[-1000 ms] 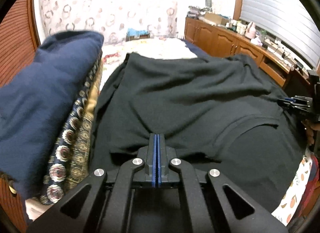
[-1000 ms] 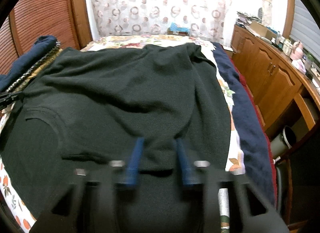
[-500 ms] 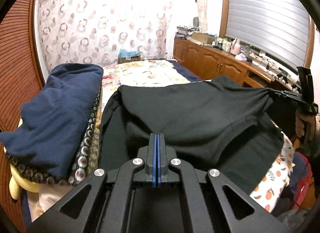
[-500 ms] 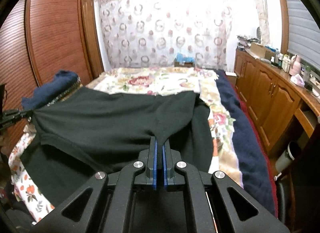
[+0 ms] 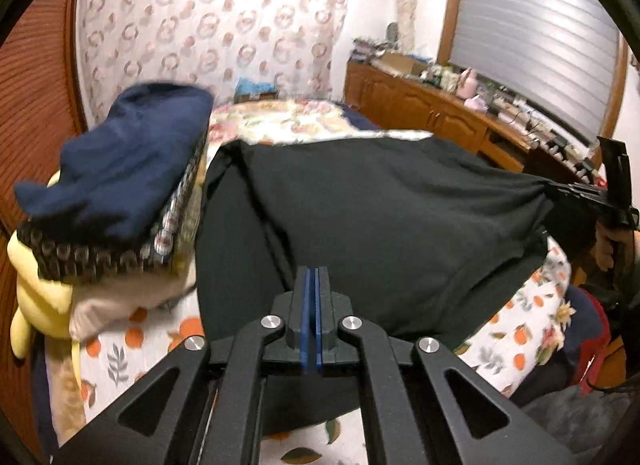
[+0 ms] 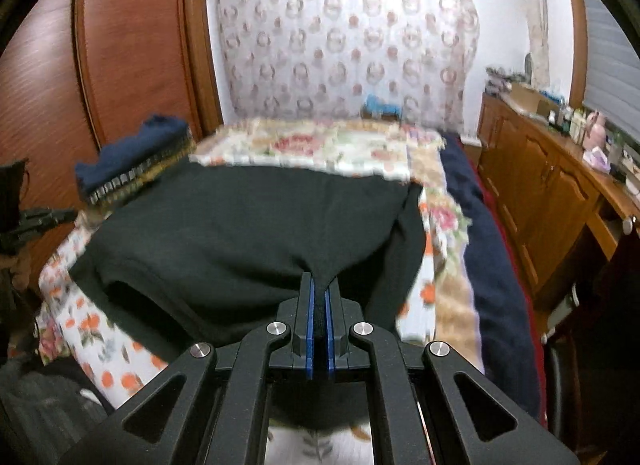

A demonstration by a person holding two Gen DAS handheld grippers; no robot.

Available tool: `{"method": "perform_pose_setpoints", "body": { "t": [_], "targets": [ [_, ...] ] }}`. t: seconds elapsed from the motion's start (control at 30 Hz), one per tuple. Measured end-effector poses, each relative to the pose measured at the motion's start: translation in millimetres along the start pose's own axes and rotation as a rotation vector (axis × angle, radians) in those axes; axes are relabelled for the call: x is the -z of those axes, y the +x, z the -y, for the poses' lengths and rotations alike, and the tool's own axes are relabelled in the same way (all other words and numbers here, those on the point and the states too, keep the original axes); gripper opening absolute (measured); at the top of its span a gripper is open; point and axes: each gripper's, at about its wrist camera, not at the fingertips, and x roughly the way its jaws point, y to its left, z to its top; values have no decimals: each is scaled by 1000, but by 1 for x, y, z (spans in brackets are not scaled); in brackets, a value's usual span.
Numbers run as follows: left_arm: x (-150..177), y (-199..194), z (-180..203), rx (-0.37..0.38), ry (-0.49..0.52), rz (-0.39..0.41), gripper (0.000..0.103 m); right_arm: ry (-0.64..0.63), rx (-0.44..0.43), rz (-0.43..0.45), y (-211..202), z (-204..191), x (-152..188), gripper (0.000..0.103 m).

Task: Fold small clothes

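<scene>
The dark garment (image 5: 392, 225) lies across the near part of the bed (image 6: 328, 145), and its near edge is lifted between the two tools. The left gripper (image 5: 312, 277) has its jaws clenched on one point of this edge: in the left wrist view the blue pads are pressed together and the cloth rises to them in a ridge. The right gripper (image 6: 319, 285) is also clenched on the garment, with a pinch of dark fabric visible between its blue pads.

The long axis of the held edge runs from one gripper to the other, across the bed, and the rest of the cloth extends away from both jaws toward the curtain (the far hem rests on the flowered cover). So each hand is at its own end of the edge, and neither is nearer to the middle.

I judge that the coming move is to carry this edge forward over the body of the garment, and both ends must travel together, otherwise the fold line becomes slanted. The pile of folded clothes (image 5: 120, 169) stands just beside the garment on the left side, so the left end has less room.
</scene>
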Motion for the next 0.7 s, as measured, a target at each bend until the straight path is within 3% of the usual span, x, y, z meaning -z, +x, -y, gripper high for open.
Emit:
{"method": "perform_pose_setpoints", "body": {
  "t": [0.07,0.13,0.2,0.27,0.37,0.47,0.7],
  "targets": [
    [6,9,-5,-3,-22,-37,3,18,19,-51,15,4,9,4],
    [12,13,-9,9,-40,-55,8,34,36,-78,24,8,13,13],
    [16,13,-10,5,-43,-52,40,52,54,-78,27,14,11,27],
    [20,13,-11,6,-50,-46,49,70,76,-69,26,22,12,30],
    [22,16,-12,-5,-59,-53,71,73,111,-78,28,28,14,33],
    [25,20,-14,-9,-63,-61,76,68,136,-109,39,26,18,33],
    [30,26,-16,-24,-71,-73,77,84,154,-173,61,16,16,33]
  ]
}}
